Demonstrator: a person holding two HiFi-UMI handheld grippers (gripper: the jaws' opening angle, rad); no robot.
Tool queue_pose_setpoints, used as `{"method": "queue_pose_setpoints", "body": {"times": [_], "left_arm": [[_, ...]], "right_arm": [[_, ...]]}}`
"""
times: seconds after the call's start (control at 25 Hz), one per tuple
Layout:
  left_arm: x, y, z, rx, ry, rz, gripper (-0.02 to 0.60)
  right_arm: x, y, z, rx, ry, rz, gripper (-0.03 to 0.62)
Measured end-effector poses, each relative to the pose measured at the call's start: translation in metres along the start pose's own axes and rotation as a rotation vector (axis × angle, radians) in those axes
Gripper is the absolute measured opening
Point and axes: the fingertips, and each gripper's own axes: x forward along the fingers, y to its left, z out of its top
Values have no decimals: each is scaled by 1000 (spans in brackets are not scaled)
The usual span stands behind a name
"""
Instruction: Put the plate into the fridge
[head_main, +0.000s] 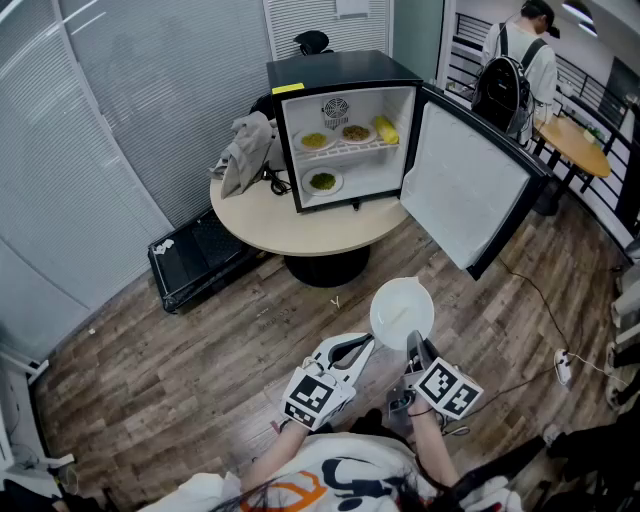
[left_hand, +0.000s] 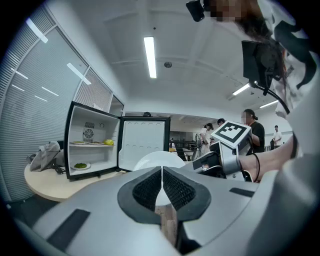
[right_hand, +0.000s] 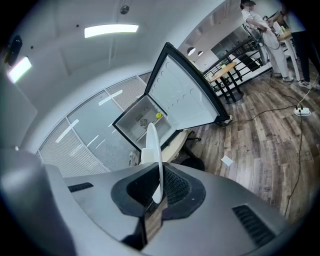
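My right gripper (head_main: 414, 345) is shut on the rim of an empty white plate (head_main: 402, 311), held out over the wood floor in front of me. In the right gripper view the plate (right_hand: 154, 152) stands edge-on between the pads. My left gripper (head_main: 366, 343) is shut and holds nothing; its jaws meet in the left gripper view (left_hand: 162, 181), with the plate (left_hand: 156, 161) just beyond them. The small black fridge (head_main: 340, 130) stands on a round table (head_main: 290, 226) ahead, its door (head_main: 462, 183) swung open to the right. Plates of food sit on its shelf (head_main: 345, 145) and floor.
A grey cloth (head_main: 245, 148) lies on the table left of the fridge. A black case (head_main: 200, 255) rests on the floor at the left. A person with a backpack (head_main: 520, 70) stands by a far table at the right. A cable and plug (head_main: 562, 365) cross the floor.
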Motion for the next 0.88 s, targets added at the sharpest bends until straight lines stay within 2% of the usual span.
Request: {"method": "queue_pose_setpoints", "body": {"times": [0.48, 0.88], "left_arm": [[12, -8, -4, -4, 25, 4, 14], [38, -5, -2, -1, 30, 31, 14]], "right_arm": [[1, -12, 2, 21, 41, 11, 23], [19, -21, 20, 14, 69, 42, 25]]}}
